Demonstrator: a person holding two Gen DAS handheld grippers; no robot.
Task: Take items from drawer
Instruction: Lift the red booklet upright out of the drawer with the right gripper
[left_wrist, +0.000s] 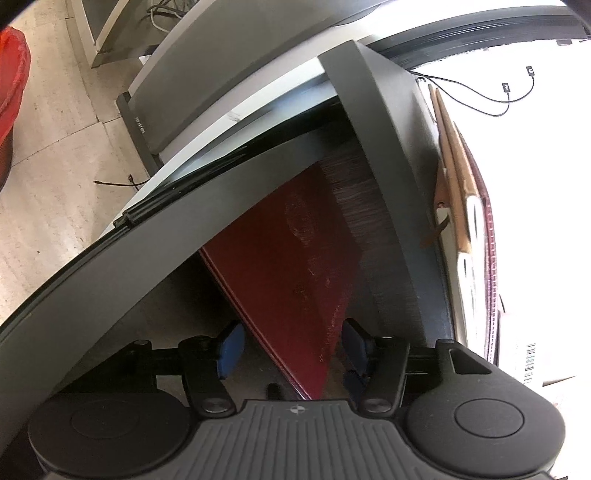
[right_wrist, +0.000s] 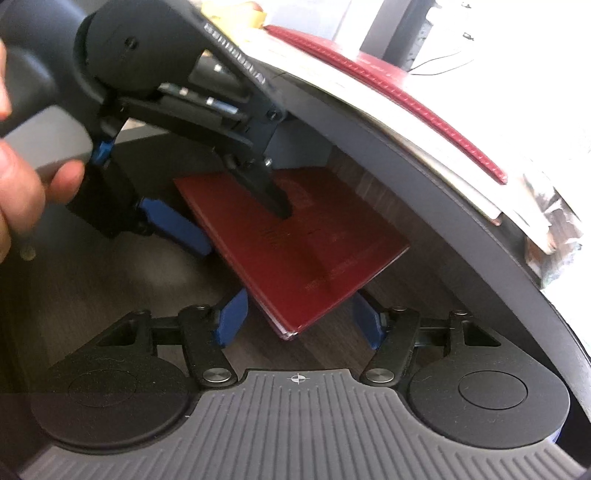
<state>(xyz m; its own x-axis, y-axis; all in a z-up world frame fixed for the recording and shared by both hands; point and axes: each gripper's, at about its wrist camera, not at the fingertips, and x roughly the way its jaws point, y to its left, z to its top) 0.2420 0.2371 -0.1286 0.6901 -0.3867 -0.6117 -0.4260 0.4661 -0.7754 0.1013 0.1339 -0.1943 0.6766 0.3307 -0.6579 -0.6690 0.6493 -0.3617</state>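
A dark red booklet (left_wrist: 295, 258) lies tilted inside the open drawer (left_wrist: 388, 184), its near corner raised. My left gripper (left_wrist: 290, 350) is open, its blue pads on either side of the booklet's near corner. In the right wrist view the same booklet (right_wrist: 314, 254) shows, with the left gripper (right_wrist: 229, 218) straddling its far edge, one black finger above the cover and one blue pad below. My right gripper (right_wrist: 301, 319) is open, its pads on either side of the booklet's near corner, not touching it.
The desk top (right_wrist: 424, 166) overhangs the drawer and carries a red folder (right_wrist: 406, 99) and papers. In the left wrist view, cables (left_wrist: 480, 96) lie on the desk, and a tiled floor (left_wrist: 55, 166) lies at left.
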